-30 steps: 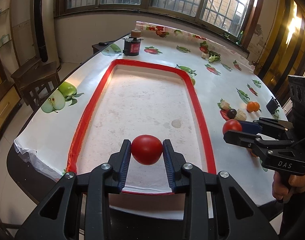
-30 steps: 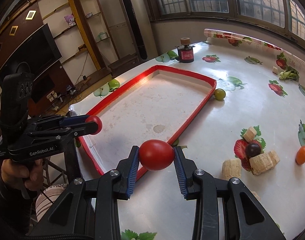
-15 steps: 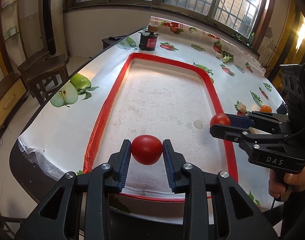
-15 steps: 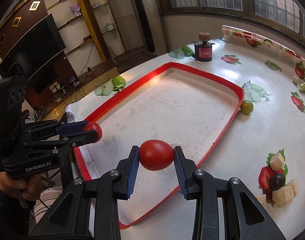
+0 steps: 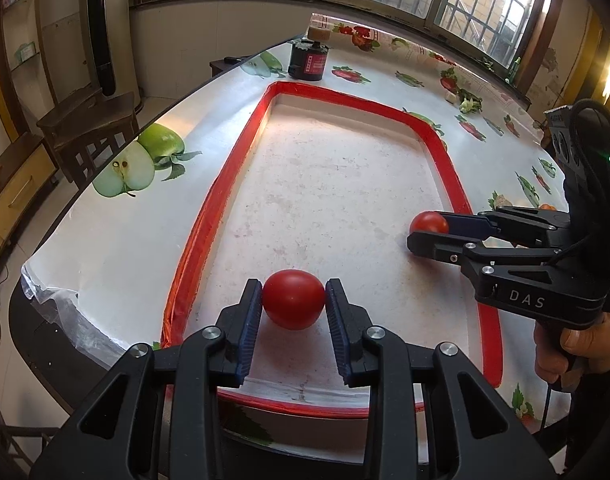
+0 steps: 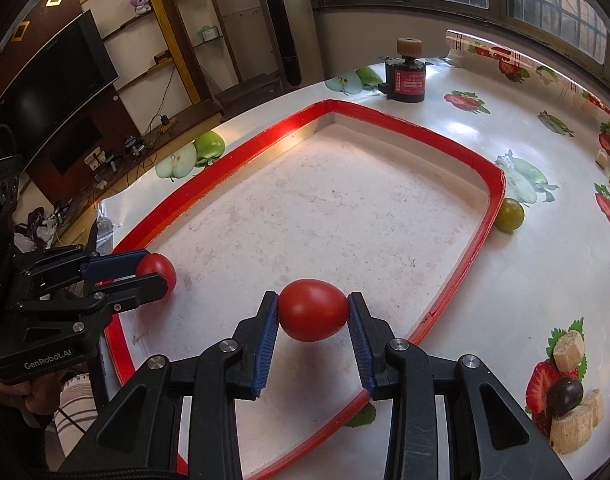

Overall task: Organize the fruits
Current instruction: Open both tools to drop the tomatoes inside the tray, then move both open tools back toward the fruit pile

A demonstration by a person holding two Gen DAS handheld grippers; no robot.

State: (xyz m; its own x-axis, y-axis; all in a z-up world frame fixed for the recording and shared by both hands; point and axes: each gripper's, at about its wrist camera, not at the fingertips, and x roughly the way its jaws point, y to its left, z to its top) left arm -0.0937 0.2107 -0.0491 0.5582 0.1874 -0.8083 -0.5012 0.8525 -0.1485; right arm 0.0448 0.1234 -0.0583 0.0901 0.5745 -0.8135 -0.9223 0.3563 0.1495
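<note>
My left gripper (image 5: 293, 305) is shut on a red tomato (image 5: 293, 298), low over the near end of the red-rimmed tray (image 5: 209, 216). My right gripper (image 6: 313, 314) is shut on a second red tomato (image 6: 314, 309), inside the tray's near right side (image 6: 477, 240). The right gripper and its tomato (image 5: 429, 223) show at the right of the left wrist view. The left gripper and its tomato (image 6: 157, 269) show at the left of the right wrist view. A green tomato (image 6: 510, 215) lies on the table against the tray's outer rim.
A black and red cylinder (image 5: 308, 60) stands beyond the tray's far end. A dark fruit (image 6: 566, 394) and beige chunks (image 6: 570, 354) lie on the fruit-print tablecloth at the right. A wooden chair (image 5: 89, 124) stands past the table's left edge.
Both grippers have moved forward and down over the tray with their tomatoes. The right gripper has crossed the tray's right rim to the inside.
</note>
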